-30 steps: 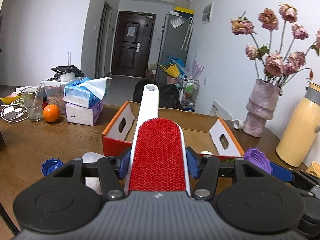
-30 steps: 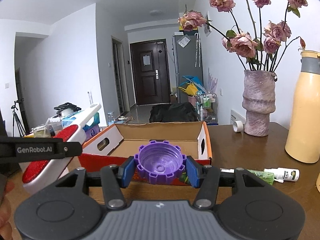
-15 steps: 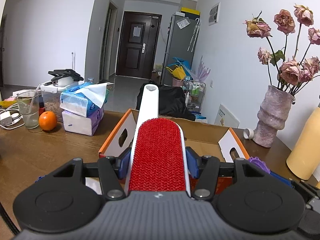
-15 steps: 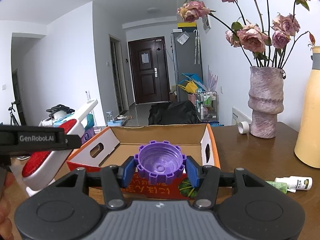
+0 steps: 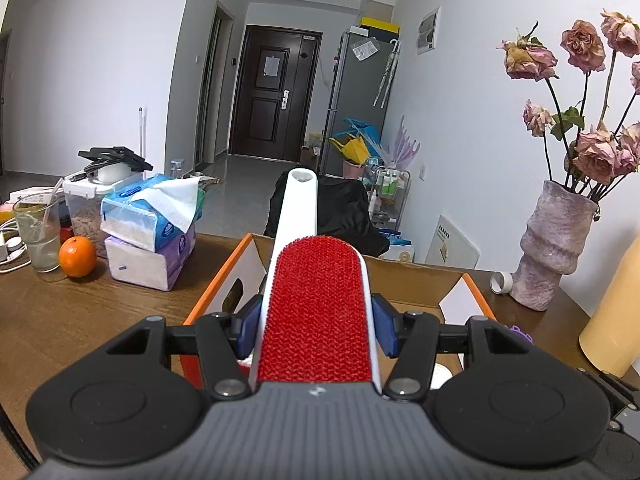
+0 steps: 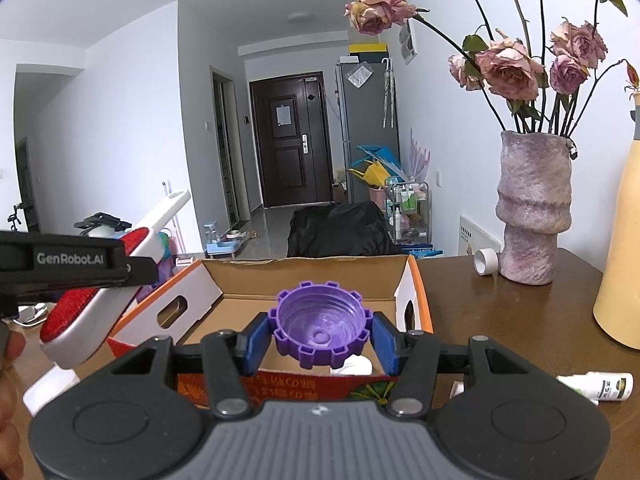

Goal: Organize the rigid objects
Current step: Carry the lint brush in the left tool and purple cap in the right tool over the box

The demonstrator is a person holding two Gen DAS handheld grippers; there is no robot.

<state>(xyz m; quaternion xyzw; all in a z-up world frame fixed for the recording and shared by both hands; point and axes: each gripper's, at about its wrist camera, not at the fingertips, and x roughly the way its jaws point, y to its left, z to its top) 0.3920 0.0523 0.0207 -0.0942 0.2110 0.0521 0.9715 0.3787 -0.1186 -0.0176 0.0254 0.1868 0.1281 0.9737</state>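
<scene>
"GenRobot.AI" in white on black side of left claw (image 6: 76, 260); print on box front (image 6: 288, 384) unreadable.

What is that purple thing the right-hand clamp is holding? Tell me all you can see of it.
The purple cap looks like hard plastic: round, with blocky teeth around its rim and screw ridges inside. Its hollow side faces the camera. The right gripper pinches it by its sides between blue pads, holding it over the near edge of the open cardboard box.

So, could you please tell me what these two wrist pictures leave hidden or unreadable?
- Open cardboard box: near floor hidden in both views by the gripper bodies.
- White object in the box, right wrist view: mostly behind the purple ridged plastic cap.
- Small white bottle, right wrist view: label too small to read.
</scene>
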